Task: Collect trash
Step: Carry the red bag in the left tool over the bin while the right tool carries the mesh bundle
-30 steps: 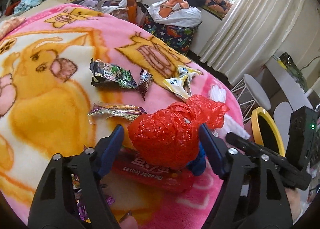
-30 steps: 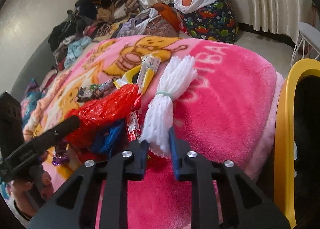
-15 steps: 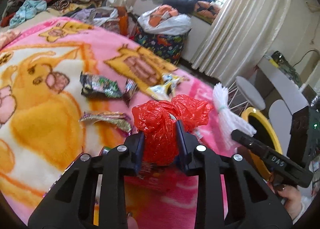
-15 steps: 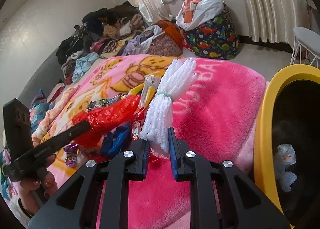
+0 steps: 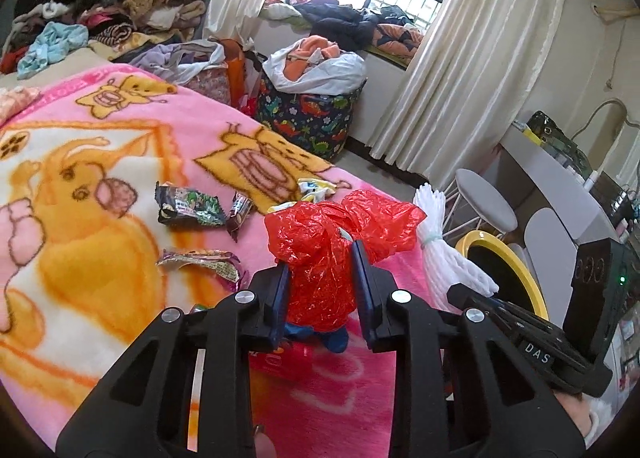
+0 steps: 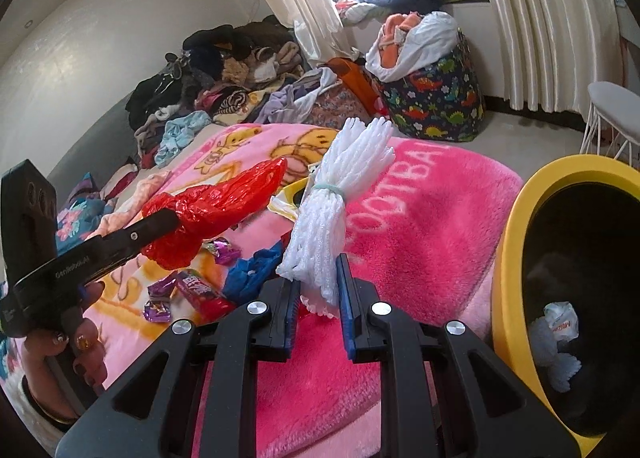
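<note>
My left gripper (image 5: 320,258) is shut on a crumpled red plastic bag (image 5: 332,246) and holds it above the pink blanket (image 5: 100,186); the bag also shows in the right wrist view (image 6: 212,214). My right gripper (image 6: 318,274) is shut on a white foam-net bundle (image 6: 340,194) tied with a band, lifted off the blanket; the bundle also shows in the left wrist view (image 5: 444,250). A yellow-rimmed bin (image 6: 516,258) stands at the bed's right edge, with white trash (image 6: 560,326) inside. Snack wrappers (image 5: 188,210), a red packet (image 6: 200,294) and a blue scrap (image 6: 252,270) lie on the blanket.
A dinosaur-print basket (image 5: 312,118) full of clothes stands by the curtains (image 5: 448,70). Piled clothes (image 5: 100,10) cover the far end of the bed. A white stool (image 5: 484,206) and a desk (image 5: 560,178) stand right of the bin.
My left gripper closed on the red bag and lifted it off the blanket. My right gripper raised the white bundle and the bin came further into its view.
</note>
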Motion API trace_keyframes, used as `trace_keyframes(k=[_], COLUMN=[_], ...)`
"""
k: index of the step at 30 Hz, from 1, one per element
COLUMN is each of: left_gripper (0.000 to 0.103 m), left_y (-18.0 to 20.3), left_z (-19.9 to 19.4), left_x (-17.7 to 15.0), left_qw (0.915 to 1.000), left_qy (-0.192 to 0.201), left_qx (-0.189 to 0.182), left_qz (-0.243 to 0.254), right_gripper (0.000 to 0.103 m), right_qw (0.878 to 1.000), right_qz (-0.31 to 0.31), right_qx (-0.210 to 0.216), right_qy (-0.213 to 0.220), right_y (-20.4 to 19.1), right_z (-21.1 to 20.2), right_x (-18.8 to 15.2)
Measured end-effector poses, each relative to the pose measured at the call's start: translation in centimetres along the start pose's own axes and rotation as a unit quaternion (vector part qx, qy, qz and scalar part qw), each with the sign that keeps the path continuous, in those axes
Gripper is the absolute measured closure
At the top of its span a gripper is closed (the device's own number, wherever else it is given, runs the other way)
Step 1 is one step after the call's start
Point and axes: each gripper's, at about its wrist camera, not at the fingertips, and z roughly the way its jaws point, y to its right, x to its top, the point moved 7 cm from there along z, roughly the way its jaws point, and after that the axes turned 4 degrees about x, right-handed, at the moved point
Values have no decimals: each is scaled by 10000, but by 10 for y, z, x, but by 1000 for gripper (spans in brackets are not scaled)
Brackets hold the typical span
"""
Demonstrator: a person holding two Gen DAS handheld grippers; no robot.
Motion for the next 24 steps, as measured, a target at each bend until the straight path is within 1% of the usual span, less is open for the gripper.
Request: trace_keyframes(k=[10,24], left_gripper=[82,83], left_y=[25,59], left_z=[-8,-15], left_x=[5,5], left_qw=[9998,9989], left_qy=[128,166], left_qx=[-126,-262], left_qz=[133,352], right_gripper=[86,86], right_qw=[9995,9967], right_qz=[-53,331], right_qx=[-184,-420], right_qy=[269,615], right_y=[5,34], right_z=[-36,-77], right_x=[-1,0])
